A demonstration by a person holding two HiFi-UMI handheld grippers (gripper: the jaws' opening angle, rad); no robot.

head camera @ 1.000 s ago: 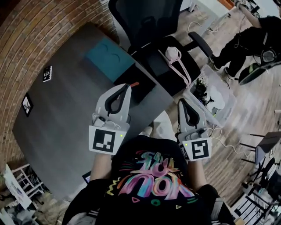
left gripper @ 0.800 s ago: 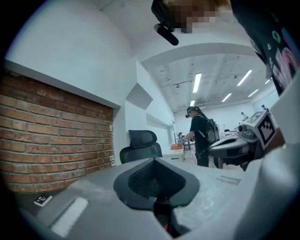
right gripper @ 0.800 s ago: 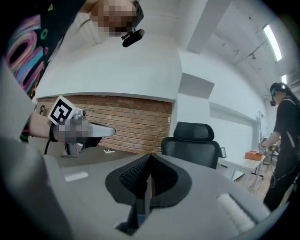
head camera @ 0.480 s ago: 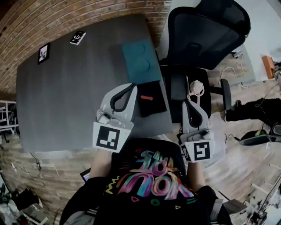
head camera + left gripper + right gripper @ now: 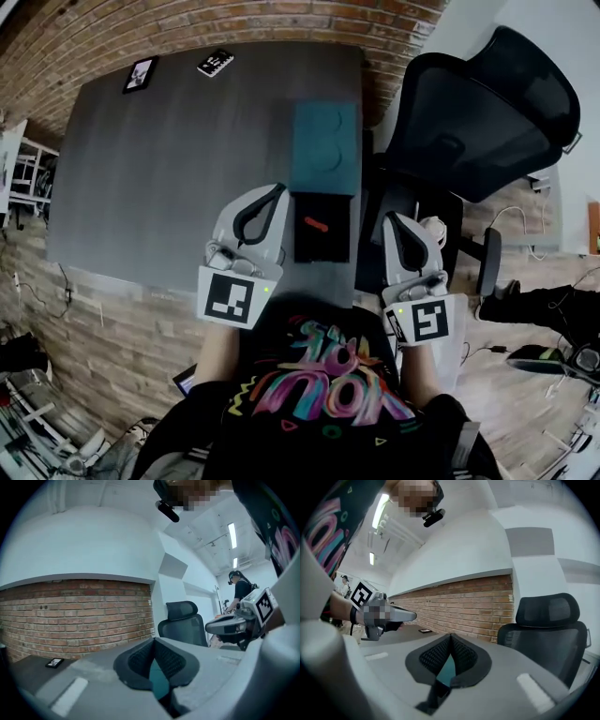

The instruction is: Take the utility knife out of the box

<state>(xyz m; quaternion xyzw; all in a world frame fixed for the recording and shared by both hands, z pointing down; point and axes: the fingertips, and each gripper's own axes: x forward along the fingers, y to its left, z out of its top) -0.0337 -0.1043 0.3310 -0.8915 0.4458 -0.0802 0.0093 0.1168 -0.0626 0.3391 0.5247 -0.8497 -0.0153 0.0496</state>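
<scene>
Box (image 5: pixel 324 249) open at tabletop's (image 5: pixel 178 169) near right corner, knife (image 5: pixel 316 224) inside; teal lid (image 5: pixel 325 147) touching its far side; left gripper (image 5: pixel 278 189), right gripper (image 5: pixel 387 217) both clenched, empty.

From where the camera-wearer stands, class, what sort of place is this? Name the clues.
Likely an office or workshop-style lab: a grey table set against a brick wall, a black mesh office chair beside it.

Grey table (image 5: pixel 159 178) stands against a brick wall (image 5: pixel 234 19). A small framed card (image 5: pixel 140 74) and a black-and-white marker card (image 5: pixel 216 62) lie near each other by the table's far edge. Black mesh office chair (image 5: pixel 487 103) just beside the table's right side. Plank floor (image 5: pixel 112 328). Another person (image 5: pixel 241 588) stands far back.
</scene>
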